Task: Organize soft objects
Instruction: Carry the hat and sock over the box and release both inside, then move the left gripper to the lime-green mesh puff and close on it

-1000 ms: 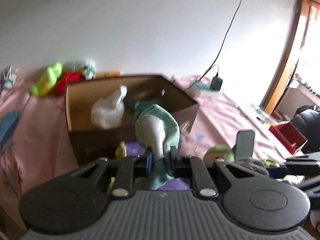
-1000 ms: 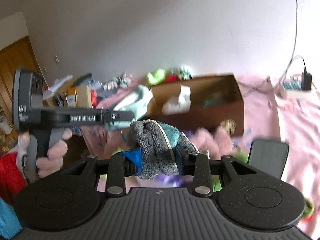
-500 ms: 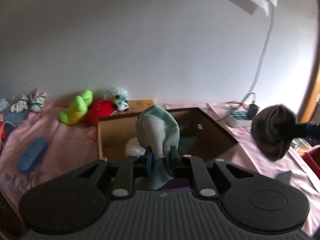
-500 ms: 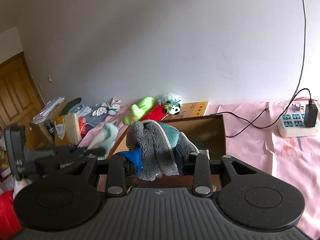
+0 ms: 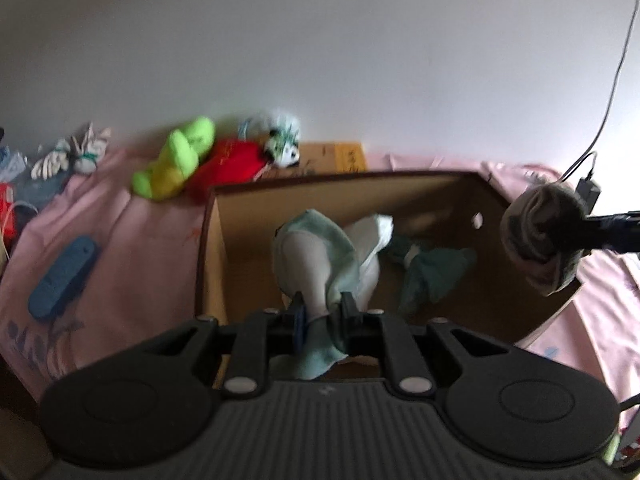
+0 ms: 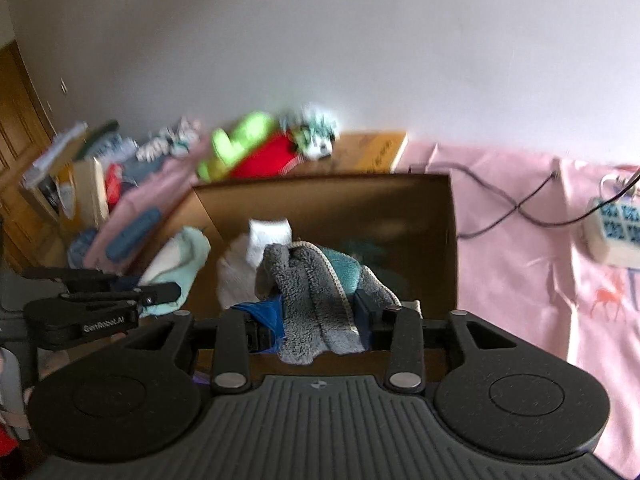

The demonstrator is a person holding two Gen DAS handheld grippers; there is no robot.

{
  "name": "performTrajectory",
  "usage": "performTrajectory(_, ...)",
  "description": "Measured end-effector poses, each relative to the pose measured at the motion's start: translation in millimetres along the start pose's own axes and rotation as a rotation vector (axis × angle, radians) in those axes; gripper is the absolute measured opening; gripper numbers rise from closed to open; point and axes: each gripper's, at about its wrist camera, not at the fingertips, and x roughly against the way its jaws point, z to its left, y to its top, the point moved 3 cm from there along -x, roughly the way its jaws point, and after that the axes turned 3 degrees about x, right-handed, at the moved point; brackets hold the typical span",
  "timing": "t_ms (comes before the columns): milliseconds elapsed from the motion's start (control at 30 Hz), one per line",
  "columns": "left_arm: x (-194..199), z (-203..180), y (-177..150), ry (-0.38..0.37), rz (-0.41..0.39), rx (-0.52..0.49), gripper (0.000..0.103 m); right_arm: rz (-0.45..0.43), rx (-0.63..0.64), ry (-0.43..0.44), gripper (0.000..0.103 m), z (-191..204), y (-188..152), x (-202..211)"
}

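My left gripper (image 5: 322, 312) is shut on a pale mint and white sock (image 5: 310, 264) and holds it over the near left part of an open cardboard box (image 5: 208, 240). My right gripper (image 6: 316, 320) is shut on a grey fleecy cloth with a teal patch (image 6: 312, 280), above the box's near edge (image 6: 452, 216). That grey cloth also shows at the right of the left wrist view (image 5: 538, 236). Inside the box lie a white cloth (image 5: 374, 236) and a dark teal cloth (image 5: 430, 272). The mint sock shows in the right wrist view (image 6: 180, 256).
Behind the box a green plush (image 5: 176, 160), a red plush (image 5: 228, 168) and a small panda toy (image 5: 284, 144) lie against the wall on the pink sheet. A blue remote (image 5: 64, 272) lies left of the box. A power strip (image 6: 612, 232) with cables is at right.
Both grippers tilted down and moved in over the box, each still holding its cloth. The box interior now fills the middle of both views.
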Motion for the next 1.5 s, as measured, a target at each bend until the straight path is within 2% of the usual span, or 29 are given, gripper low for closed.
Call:
performTrajectory(67, -13, 0, -2, 0.012, 0.032, -0.002, 0.017, 0.03, 0.021, -0.026, 0.022, 2, -3, -10)
performTrajectory(167, -26, -1, -6, 0.045, 0.062, 0.0, 0.037, 0.03, 0.03, -0.022, 0.022, 2, -3, -12)
performTrajectory(267, -28, -1, -10, 0.092, 0.058, -0.009, 0.061, 0.028, 0.021, -0.008, 0.022, -1, 1, -9)
performTrajectory(500, -19, 3, -7, 0.106, 0.048, 0.017, 0.062, 0.015, -0.05, 0.091, 0.023, -6, 10, 1)
performTrajectory(667, 11, 1, -3, 0.092, -0.017, 0.039, 0.062, 0.003, -0.08, 0.134, 0.023, -4, 12, 14)
performTrajectory(867, 48, 6, -1, 0.121, -0.076, 0.079, 0.062, -0.034, -0.113, 0.17, 0.023, -7, 9, 36)
performTrajectory(1233, 105, 33, -20, 0.189, -0.094, 0.191, 0.062, -0.035, -0.103, 0.232, 0.023, 3, -4, 59)
performTrajectory(1333, 112, 35, -32, 0.205, -0.078, 0.2, 0.062, -0.033, -0.093, 0.23, 0.023, 12, -12, 65)
performTrajectory(1500, 117, 36, -50, 0.194, -0.049, 0.183, 0.063, -0.036, -0.038, 0.136, 0.023, 30, -27, 78)
